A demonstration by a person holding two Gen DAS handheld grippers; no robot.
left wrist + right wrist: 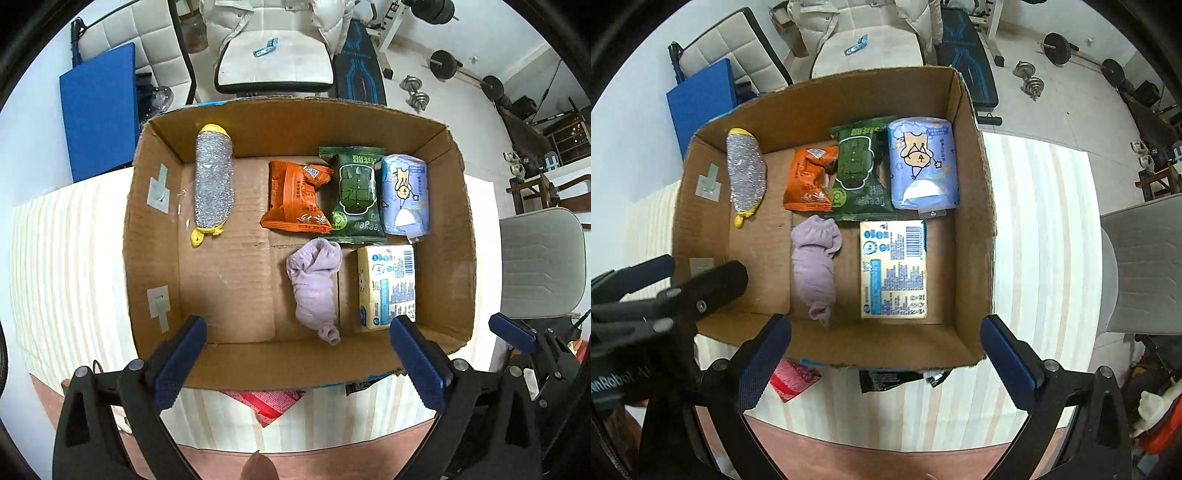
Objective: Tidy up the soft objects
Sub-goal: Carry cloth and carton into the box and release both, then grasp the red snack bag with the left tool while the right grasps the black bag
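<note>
Both hand-held grippers (295,354) (886,354) gape empty above cardboard box (155,236) on striped tablecloth (74,266).

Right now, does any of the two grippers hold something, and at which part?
Nothing is held. The left gripper and the right gripper are both open and empty above the cardboard box.
</note>
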